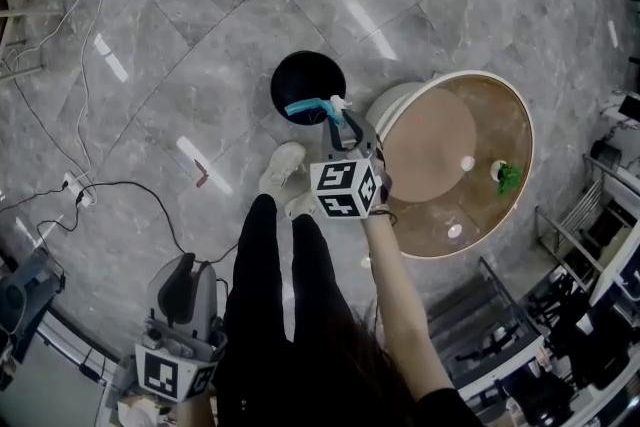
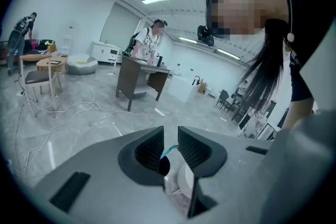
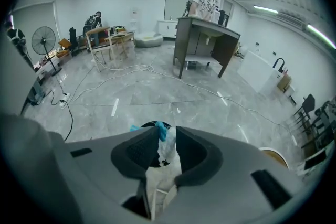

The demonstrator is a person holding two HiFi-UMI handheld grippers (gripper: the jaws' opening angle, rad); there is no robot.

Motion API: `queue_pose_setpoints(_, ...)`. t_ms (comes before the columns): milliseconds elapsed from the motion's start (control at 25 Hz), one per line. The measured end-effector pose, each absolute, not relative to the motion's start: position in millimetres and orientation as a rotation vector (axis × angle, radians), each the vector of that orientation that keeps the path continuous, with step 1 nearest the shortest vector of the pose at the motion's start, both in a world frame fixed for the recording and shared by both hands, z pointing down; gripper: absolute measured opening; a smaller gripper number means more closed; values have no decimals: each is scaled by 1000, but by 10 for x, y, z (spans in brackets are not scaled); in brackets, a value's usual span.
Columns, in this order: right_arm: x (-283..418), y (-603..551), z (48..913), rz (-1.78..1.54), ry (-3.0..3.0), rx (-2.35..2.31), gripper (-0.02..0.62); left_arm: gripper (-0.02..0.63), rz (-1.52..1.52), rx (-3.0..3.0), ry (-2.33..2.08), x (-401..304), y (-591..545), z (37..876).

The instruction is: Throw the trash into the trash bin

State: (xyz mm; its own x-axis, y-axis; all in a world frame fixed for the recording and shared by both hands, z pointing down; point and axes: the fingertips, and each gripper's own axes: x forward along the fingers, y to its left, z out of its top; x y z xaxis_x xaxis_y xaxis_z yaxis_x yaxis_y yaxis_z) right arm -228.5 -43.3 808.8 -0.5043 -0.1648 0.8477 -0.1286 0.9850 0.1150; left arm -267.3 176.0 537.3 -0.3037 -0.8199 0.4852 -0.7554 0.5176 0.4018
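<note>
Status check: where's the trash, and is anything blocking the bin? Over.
Right tool above the trash bin edge, jaws opening, trash between them. Left tool open, empty, low at the side. Nothing seen blocking the bin.

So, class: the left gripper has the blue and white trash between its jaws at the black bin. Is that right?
No, it is the right gripper, jaws opening, that has the blue and white trash between them at the black bin. The right gripper view shows it.
</note>
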Motion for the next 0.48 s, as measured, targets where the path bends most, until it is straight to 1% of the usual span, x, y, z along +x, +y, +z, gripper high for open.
queue_pose_setpoints(240,-2266,-428,8079,-29,-2110,218,117,86,-168,1301,-2093,-2700,1693,5339)
queue_pose_setpoints(480,-2285,-464,8048,-15,-2116,251,120,86,-62,1331,-2060,-2696,1804,5443)
